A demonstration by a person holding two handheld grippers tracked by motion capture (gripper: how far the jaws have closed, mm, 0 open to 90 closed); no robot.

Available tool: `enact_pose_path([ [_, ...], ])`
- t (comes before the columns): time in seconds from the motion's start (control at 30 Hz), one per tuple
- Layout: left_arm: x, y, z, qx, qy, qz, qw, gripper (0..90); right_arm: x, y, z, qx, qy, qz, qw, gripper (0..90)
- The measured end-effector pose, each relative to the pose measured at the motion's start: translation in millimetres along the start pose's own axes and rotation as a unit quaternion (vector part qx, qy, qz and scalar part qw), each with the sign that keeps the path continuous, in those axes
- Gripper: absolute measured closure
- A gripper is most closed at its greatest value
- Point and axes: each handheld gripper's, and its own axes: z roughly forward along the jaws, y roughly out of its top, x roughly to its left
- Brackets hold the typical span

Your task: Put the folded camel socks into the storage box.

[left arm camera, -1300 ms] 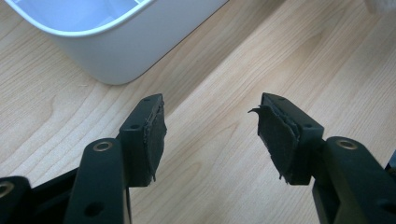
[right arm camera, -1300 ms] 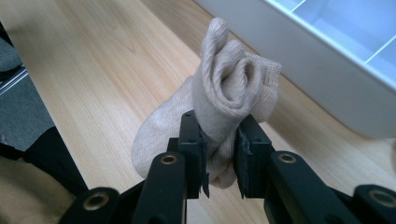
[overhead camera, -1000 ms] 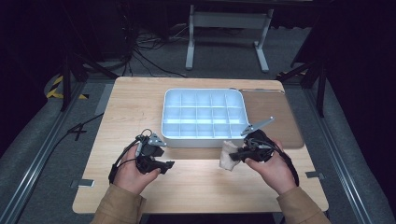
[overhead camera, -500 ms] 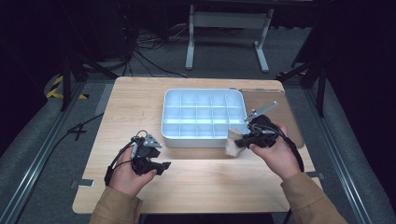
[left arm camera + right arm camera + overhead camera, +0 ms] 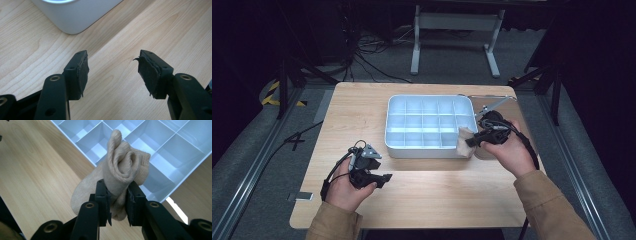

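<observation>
A white divided tray (image 5: 396, 142) sits mid-table, its compartments bare (image 5: 175, 142). My right gripper (image 5: 474, 139) hovers over the tray's near right corner, shut on a rolled beige sock (image 5: 463, 142). In the right gripper view the sock (image 5: 122, 167) bulges up between the two jaws of my right gripper (image 5: 117, 195). My left gripper (image 5: 384, 178) rests low over the wood in front of the tray's near left corner. The left gripper (image 5: 112, 67) stands open with nothing between its pads (image 5: 83, 72), and the tray's corner (image 5: 75, 17) lies just ahead.
A wooden table (image 5: 432, 200) carries everything. A brown mat (image 5: 499, 102) lies under the tray's right side with a thin metal rod (image 5: 494, 106) on it. Beyond the far edge are a metal stand (image 5: 452, 30) and floor cables (image 5: 367, 60).
My right gripper has lifted the sock from the table in front of the tray and carried it up and to the right, over the tray's near right corner. The left gripper stayed put.
</observation>
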Motion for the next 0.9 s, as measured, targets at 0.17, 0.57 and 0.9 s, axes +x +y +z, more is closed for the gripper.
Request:
enact_pose_path([
  [0.17, -0.3, 1.1, 0.4, 0.000, -0.001, 0.000, 1.0000, 41.7, -13.0, 7.2, 2.3, 0.000, -0.012, 0.009, 0.9999, 74.2],
  [0.57, 1.1, 0.7, 1.5, 0.004, -0.005, -0.003, 1.0000, 41.3, -39.6, 23.2, 10.9, 0.031, -0.038, 0.029, 0.9984, 72.3],
  [0.9, 1.7, -0.2, 1.3, 0.003, -0.008, 0.000, 1.0000, 43.0, -47.1, 24.8, 27.9, 0.055, -0.053, 0.034, 0.9965, 71.6],
])
